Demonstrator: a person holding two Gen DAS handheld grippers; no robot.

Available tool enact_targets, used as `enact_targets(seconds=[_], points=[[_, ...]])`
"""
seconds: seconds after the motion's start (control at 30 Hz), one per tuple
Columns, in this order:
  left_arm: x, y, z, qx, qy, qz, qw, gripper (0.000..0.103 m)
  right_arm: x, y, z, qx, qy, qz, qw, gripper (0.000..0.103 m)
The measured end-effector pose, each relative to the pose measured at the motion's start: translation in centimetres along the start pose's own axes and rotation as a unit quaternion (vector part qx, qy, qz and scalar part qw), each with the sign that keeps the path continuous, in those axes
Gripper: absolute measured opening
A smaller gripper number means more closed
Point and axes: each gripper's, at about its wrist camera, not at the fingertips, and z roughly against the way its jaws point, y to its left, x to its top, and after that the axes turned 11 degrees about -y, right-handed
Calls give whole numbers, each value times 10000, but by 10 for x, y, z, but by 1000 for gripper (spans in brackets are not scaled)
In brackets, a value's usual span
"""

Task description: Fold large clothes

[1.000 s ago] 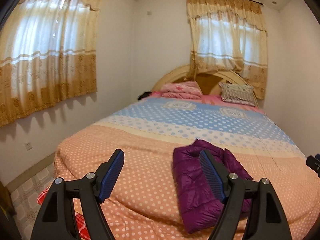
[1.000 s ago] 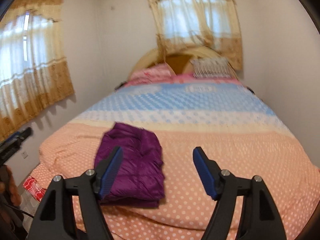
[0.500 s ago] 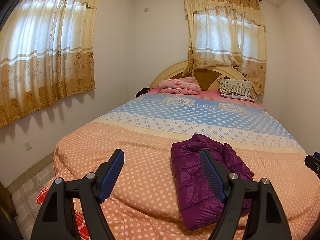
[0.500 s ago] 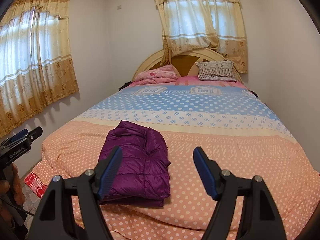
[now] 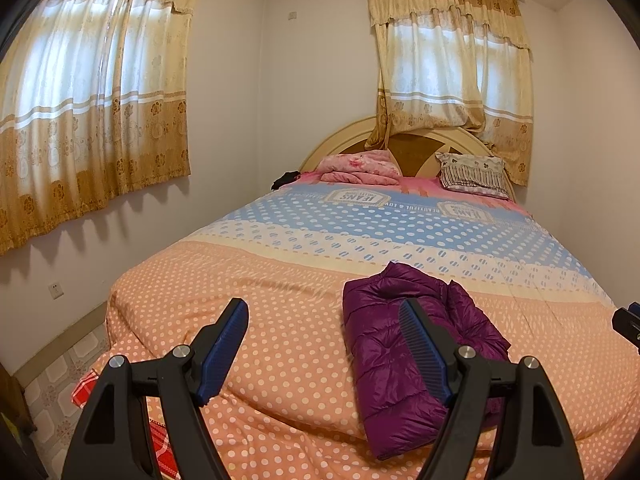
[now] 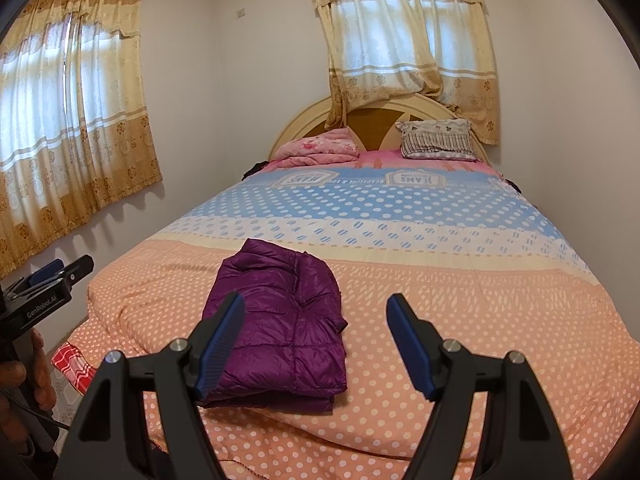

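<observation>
Both views have steadied and pulled back a touch since a second ago; the blur is gone, the jacket sits a bit lower in frame, and nothing on the bed has shifted. Left tongs (image 5: pixel 322 320) hang spread wide, nothing between the pads, held above the foot of the bed. Right tongs (image 6: pixel 316 314) same: wide apart, empty, off the fabric. In the right view I can see my other tool and hand at the far left edge.

Purple puffer jacket (image 6: pixel 280 320) lies on the orange dotted part of the bed (image 6: pixel 480 320), near the foot edge, left of centre from the right view. It is already a compact rectangle, layers stacked, edges roughly square, one looser lump along the far right side. Neither tool touches it.

Judgement: folding looks done or very nearly so; I'm in the release-and-check step. Next move, if any, calls for little: either tuck that bulging far edge flat with one closed pinch and press, or back away. Puffy nylon springs back, so a press would need holding.

Farther off: blue dotted band of the cover, pink quilt (image 5: pixel 360 166) and striped pillow (image 5: pixel 472 174) at the headboard, curtains (image 5: pixel 452 80) behind.
</observation>
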Motion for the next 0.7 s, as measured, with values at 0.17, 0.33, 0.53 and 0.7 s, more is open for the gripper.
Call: enact_targets(seconds=[0.17, 0.33, 0.53, 0.7], points=[[0, 1, -1, -4, 20, -2, 10000, 78, -1, 1, 0, 5, 12, -8, 10000, 76], [-1, 2, -1, -2, 28, 2, 10000, 78, -2, 3, 0, 22, 30, -24, 10000, 76], [-2, 2, -2, -5, 40, -20, 10000, 78, -2, 4, 0, 37, 43, -42, 10000, 76], [-2, 1, -2, -3, 61, -31, 10000, 78, -2, 4, 1, 54, 60, -70, 9999, 76]])
